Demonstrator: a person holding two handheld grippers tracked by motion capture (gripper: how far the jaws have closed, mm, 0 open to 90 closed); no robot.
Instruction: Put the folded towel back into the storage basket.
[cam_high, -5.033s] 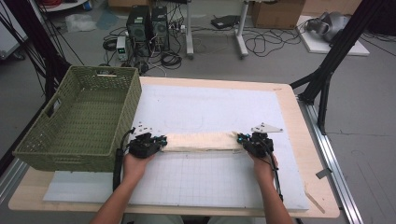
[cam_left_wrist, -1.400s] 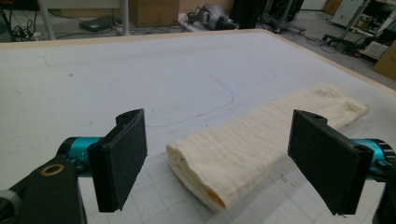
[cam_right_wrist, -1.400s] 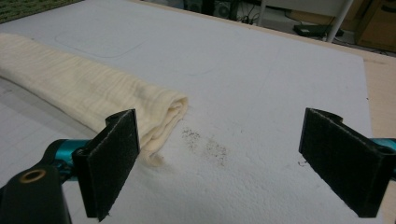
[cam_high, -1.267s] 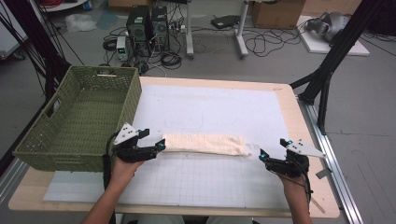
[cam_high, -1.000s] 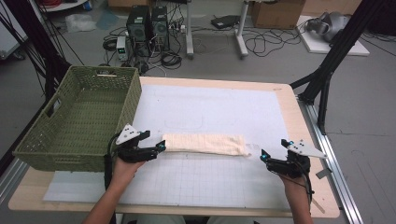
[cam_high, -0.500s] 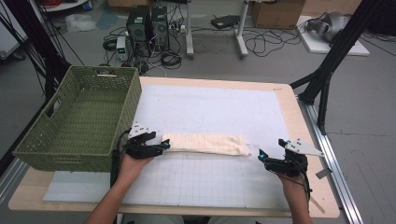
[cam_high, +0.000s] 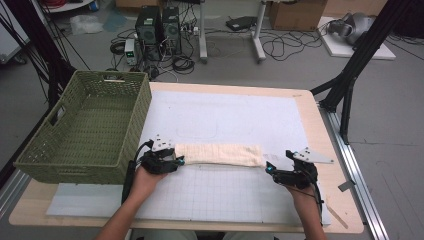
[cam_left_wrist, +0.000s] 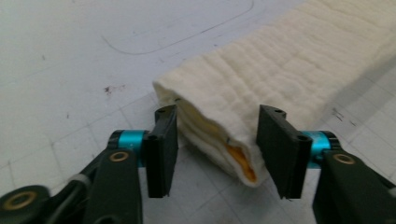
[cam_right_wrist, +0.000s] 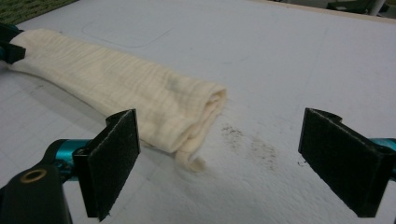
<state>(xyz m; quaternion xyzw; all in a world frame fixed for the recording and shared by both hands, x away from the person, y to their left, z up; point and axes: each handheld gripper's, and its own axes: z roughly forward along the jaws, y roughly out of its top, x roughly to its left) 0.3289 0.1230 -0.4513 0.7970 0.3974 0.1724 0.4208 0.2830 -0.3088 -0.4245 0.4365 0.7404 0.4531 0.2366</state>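
The left tongs (cam_high: 177, 161) have slid in toward the cloth (cam_high: 220, 154) since a second ago, and their jaws have just been closing, with the cloth's left end now between them. The right tongs (cam_high: 270, 169) have edged closer to the cloth's right end over the same second, where before they stood a little further off. The cloth itself has kept its place.

The cloth is a cream strip folded long and narrow, lying flat on the white mat (cam_high: 240, 115) across the front of the bench (cam_high: 305, 100), its left end not far from the near corner of the green basket (cam_high: 85, 130).

In the left gripper view, the cloth (cam_left_wrist: 261, 93) has its folded end, with an orange lining showing inside, set between the two black pads. The right-hand pad looks to be against the cloth's edge; the left-hand pad stands just off it. So these tongs (cam_left_wrist: 215, 140) are about half open, around the cloth but not pinching it.

In the right gripper view, the right tongs (cam_right_wrist: 219, 158) stand wide open and hold nothing. The cloth's (cam_right_wrist: 116, 84) rolled end lies ahead of them, nearer the left-hand pad, clear of both pads, with grey smudges on the mat just beside it.
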